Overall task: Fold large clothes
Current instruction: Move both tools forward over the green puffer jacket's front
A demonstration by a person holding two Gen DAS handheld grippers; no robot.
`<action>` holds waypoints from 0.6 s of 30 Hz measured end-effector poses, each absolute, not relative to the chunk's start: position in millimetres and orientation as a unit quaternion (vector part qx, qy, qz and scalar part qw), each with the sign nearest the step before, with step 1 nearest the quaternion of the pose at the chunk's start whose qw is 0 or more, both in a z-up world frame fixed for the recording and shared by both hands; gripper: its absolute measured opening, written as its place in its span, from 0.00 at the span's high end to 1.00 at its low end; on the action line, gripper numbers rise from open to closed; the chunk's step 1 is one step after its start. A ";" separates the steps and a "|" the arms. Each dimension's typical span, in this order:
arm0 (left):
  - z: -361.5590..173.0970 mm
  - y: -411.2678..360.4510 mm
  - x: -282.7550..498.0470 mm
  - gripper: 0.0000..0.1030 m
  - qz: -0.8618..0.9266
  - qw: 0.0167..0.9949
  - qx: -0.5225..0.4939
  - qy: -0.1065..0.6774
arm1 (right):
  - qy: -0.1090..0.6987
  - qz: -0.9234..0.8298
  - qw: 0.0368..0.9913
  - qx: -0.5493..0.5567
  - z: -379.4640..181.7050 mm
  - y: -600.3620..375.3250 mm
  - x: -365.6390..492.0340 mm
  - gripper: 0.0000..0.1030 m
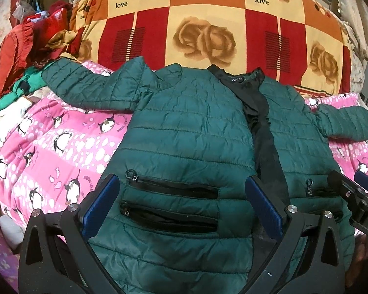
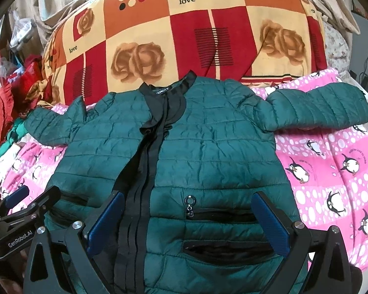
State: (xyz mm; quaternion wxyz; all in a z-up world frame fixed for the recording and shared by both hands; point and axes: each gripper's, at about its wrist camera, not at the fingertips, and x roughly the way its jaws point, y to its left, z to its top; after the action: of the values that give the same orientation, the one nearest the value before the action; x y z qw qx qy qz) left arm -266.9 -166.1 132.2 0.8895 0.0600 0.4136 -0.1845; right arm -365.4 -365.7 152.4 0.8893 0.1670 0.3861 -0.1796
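A dark green quilted puffer jacket [image 1: 184, 132] of slick, crinkly nylon lies face up and spread flat on my bed, collar away from me, hem towards me. Its stitched bands run crosswise, and the black zip placket [image 1: 262, 127] runs down the middle, parted near the collar so the black lining shows. Both sleeves stick out sideways: the left sleeve [image 1: 90, 83] reaches towards a heap of red and green clothes [image 1: 24, 49], and the right sleeve [image 2: 319, 107] lies over a pink fleece blanket printed with penguins and white dots [image 2: 331, 171]. Beyond the collar sits a plump checked quilt in red, orange and cream with rose prints [image 1: 208, 24] (the word "love" is printed on it here and there).

My left gripper [image 1: 181, 201], black with blue ribbed pads, hangs released and spread wide above the jacket's left front, framing two black zipped pockets [image 1: 171, 203]. My right gripper [image 2: 189, 220] is likewise spread wide and grasps nothing, over the right front with its ring-pull pocket zip [image 2: 190, 205]. Whether either set of pads brushes the fabric I cannot quite tell from these angles. The two tools sit side by side near the hem.
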 end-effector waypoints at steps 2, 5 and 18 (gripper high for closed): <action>131.1 -166.3 -266.0 0.01 -0.183 0.889 0.058 0.416 | 0.388 -0.182 0.888 0.165 151.5 -365.6 -364.1 0.00; 131.0 -168.5 -263.9 0.01 -0.182 0.889 0.059 0.417 | 0.393 -0.188 0.886 0.157 149.9 -365.0 -362.1 0.00; 127.5 -172.2 -261.1 0.01 -0.180 0.887 0.063 0.420 | 0.396 -0.192 0.885 0.153 146.0 -366.2 -359.1 0.00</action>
State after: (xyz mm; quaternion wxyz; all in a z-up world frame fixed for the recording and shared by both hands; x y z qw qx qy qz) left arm -261.1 -172.2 127.5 0.8871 0.0627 0.4202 -0.1802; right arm -359.1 -366.2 146.0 0.8849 0.1528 0.3959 -0.1918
